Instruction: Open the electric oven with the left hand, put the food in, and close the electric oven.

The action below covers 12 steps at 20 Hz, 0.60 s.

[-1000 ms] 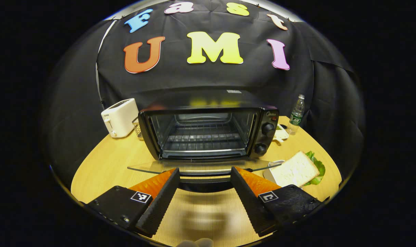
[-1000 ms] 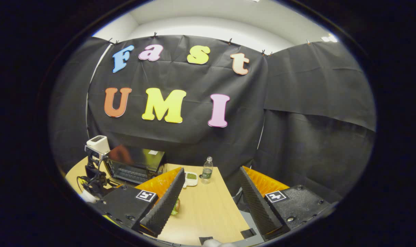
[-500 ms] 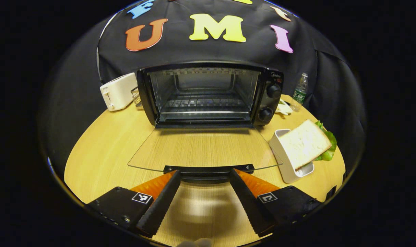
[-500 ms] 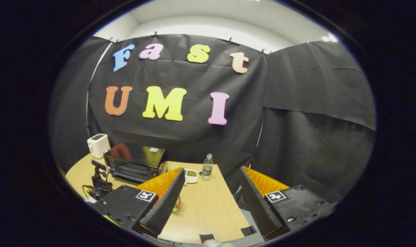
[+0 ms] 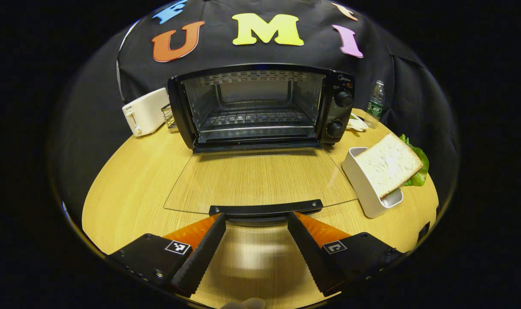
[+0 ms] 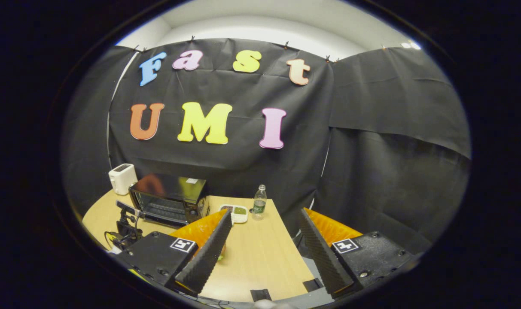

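Fingers of the left gripper [image 5: 256, 221] stand spread at the handle [image 5: 265, 209] of the oven [image 5: 260, 107] door, lying flat open, while the right gripper [image 6: 264, 240], also spread and empty, waits above the table [image 6: 260, 262], presumably to fetch the sandwich [image 5: 389, 164] in its white holder beside the oven.

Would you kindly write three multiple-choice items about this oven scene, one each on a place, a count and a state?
1. Where does the white toaster stand in the left gripper view?
A. left of the oven
B. on top of it
C. inside it

2. How many knobs does the oven's front carry?
A. one
B. two
C. four

3. How is the oven door?
A. shut
B. half raised
C. folded down flat

Answers: 1 A, it sits on the table beside the oven's left wall. 2 B, one above the other. 3 C, the glass lies level, its handle near the open left gripper.
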Motion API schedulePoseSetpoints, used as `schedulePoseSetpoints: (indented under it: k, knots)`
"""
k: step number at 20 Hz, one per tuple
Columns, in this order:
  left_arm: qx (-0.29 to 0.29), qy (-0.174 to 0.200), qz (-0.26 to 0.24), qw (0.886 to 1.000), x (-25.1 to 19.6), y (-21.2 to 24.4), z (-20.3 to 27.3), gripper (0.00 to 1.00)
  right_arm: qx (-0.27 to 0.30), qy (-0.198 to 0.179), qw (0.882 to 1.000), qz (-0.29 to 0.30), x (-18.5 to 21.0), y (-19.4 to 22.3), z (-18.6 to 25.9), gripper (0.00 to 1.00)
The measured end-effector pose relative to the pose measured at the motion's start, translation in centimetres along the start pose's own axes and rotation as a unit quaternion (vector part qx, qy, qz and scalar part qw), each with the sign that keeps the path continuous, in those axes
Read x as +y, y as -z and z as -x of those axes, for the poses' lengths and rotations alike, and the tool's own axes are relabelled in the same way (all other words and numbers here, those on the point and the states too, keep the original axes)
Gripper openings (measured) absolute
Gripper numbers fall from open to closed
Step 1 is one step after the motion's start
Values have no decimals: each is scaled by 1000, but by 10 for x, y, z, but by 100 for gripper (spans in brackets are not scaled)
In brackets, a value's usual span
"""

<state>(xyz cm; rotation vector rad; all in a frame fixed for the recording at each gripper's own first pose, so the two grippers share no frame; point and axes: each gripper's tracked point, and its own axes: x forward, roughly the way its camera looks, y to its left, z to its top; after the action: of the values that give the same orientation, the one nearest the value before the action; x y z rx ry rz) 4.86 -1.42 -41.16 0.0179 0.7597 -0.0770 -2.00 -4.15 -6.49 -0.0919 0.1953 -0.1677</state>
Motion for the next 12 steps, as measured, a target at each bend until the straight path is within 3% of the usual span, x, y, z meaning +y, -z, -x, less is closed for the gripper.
schedulePoseSetpoints:
  k: [1, 5, 6, 7, 12]
  knots:
    - [-6, 1, -4, 1000, 2, -2, 4, 96, 3, -2, 1000, 1, 0, 5, -4, 100]
    - [-51, 9, 10, 999, 10, -20, 37, 96, 52, -36, 997, -34, 5, 46, -33, 100]
    - [-64, 10, 18, 998, 10, -27, 48, 96, 70, -44, 996, -44, 6, 59, -41, 95]
    - [-79, 11, 24, 997, 10, -37, 60, 96, 88, -59, 993, -58, 10, 73, -52, 100]
    - [-148, -11, 32, 988, 18, -94, 118, 96, 185, -139, 967, -111, 42, 149, -99, 100]
